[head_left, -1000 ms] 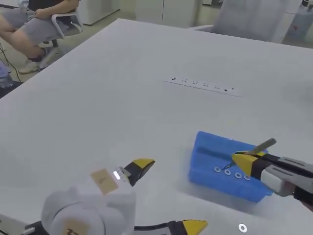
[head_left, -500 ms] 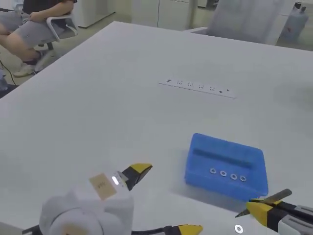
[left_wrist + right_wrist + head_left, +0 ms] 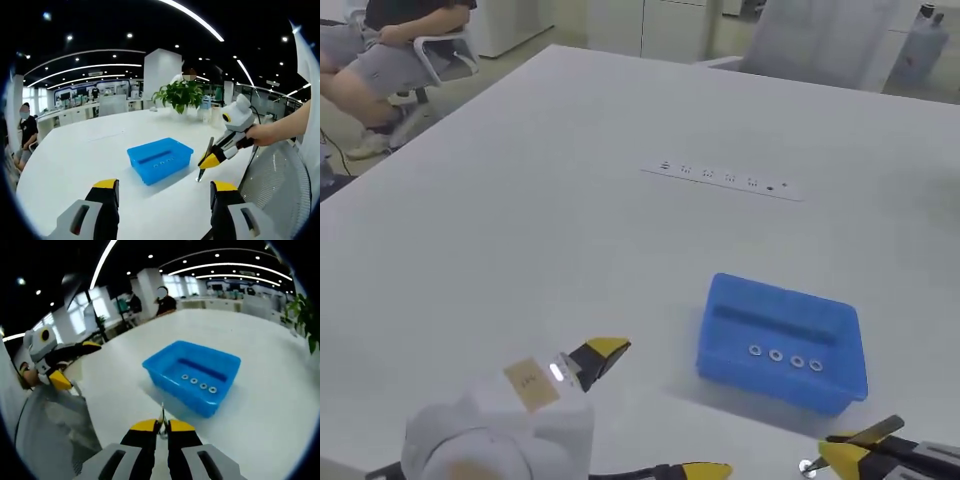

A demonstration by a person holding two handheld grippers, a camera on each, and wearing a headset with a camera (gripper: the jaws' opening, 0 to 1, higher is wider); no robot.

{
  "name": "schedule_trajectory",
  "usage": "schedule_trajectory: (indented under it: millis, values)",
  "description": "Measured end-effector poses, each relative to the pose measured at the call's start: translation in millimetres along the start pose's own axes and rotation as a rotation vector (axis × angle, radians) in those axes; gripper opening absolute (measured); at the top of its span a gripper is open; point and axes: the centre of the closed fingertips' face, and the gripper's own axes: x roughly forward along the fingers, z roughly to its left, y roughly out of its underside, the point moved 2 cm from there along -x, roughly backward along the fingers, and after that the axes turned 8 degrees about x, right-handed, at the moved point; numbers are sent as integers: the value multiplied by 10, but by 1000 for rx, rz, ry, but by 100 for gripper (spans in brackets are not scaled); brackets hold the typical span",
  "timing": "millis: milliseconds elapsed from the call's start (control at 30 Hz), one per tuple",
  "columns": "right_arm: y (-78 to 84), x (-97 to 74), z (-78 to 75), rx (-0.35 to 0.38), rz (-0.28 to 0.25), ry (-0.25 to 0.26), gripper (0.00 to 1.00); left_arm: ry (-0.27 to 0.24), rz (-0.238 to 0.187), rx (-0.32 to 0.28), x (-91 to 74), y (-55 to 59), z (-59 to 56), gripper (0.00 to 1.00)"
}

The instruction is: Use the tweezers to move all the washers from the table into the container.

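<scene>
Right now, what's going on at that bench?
A person is working with two handheld grippers. The right gripper is shut on the tweezers, whose tips are down at a lone washer on the table, just in front of the blue container. Four washers already lie in the container. The left gripper hangs open nearby, holding nothing.

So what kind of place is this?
Probably an open-plan office: a big white table with a power strip, a potted plant, and long ceiling light strips.
</scene>
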Motion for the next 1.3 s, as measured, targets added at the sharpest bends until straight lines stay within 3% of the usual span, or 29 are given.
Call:
schedule_trajectory:
  millis: [233,400,500,600,700,767,900,1067,1133,1200,1233,1300]
  values:
    - [48,38,89,-91,56,-20,4,-5,1,0,-4,-3,6,74]
    - [127,97,177,-221,137,-37,3,-4,1,1,-5,-7,4,74]
    - [110,107,226,-243,154,-46,2,-4,1,4,-5,-9,-1,74]
    - [84,80,220,-365,205,-27,1,-7,1,4,-7,-11,2,74]
    - [64,22,243,-555,283,-17,1,-9,-1,0,-13,-13,9,73]
    - [61,-16,293,-692,344,-43,1,-8,-3,1,-15,-16,8,73]
    - [129,-87,408,-800,486,-124,1,-8,-2,5,-20,-11,10,73]
    - [315,-141,323,-960,732,-103,1,-14,-8,0,-36,-12,27,71]
    - [348,-61,369,-963,718,-115,1,-17,-10,-2,-41,-15,32,71]
    - [278,-10,458,-881,646,-136,1,-22,-10,-2,-44,-15,38,71]
    - [275,1,467,-870,636,-142,1,-22,-9,-3,-44,-15,38,70]
    - [220,62,517,-746,520,-167,1,-23,-9,-2,-45,-15,39,70]
